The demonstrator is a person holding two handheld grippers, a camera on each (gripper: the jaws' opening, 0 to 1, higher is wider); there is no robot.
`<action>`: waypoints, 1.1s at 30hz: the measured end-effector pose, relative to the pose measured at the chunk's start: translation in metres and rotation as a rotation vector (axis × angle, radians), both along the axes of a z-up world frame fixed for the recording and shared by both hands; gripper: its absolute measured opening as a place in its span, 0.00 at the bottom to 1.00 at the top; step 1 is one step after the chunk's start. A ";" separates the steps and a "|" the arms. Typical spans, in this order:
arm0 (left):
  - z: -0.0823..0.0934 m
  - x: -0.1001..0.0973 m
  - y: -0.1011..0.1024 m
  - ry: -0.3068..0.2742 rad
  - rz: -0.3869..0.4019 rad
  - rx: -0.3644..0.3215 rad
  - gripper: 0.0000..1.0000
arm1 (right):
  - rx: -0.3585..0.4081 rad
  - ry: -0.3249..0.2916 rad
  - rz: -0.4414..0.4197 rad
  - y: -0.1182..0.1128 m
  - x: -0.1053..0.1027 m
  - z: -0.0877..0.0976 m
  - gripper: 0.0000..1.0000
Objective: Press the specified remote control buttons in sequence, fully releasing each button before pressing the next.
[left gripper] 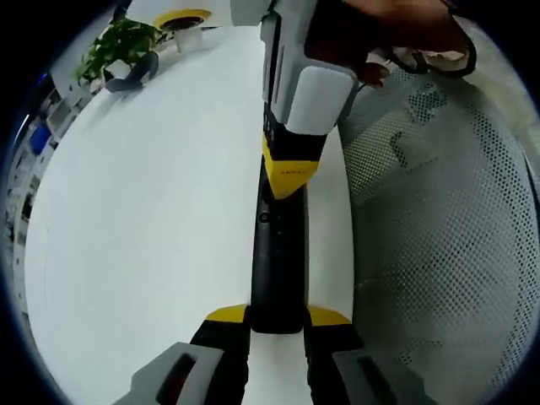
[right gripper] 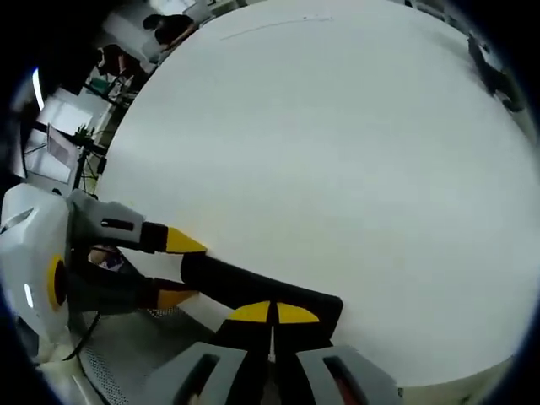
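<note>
Remote control (left gripper: 277, 270), long and black, lies along the white surface (left gripper: 152, 236) edge, clamped at one end by left gripper (left gripper: 277, 325) fingers; right gripper (right gripper: 272, 319), fingers closed together, should press straight down, then lift fully clear.

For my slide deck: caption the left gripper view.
Left tool clamps a black remote on the white table while the right tool presses it.
</note>
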State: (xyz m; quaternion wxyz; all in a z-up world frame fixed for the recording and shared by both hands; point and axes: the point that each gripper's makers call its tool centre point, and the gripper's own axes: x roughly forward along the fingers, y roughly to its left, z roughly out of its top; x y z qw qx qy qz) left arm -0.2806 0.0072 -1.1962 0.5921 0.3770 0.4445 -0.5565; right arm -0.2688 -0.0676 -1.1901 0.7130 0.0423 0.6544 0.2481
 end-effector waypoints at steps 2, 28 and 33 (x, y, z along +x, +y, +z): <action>0.000 0.000 -0.001 -0.002 0.000 0.009 0.22 | 0.012 0.009 -0.004 0.000 0.001 -0.001 0.00; 0.000 -0.001 0.001 -0.025 0.014 -0.004 0.22 | 0.056 -0.022 0.018 0.017 0.006 0.009 0.00; -0.001 -0.001 0.000 -0.027 0.021 -0.006 0.22 | 0.059 -0.040 0.024 0.022 0.011 0.010 0.00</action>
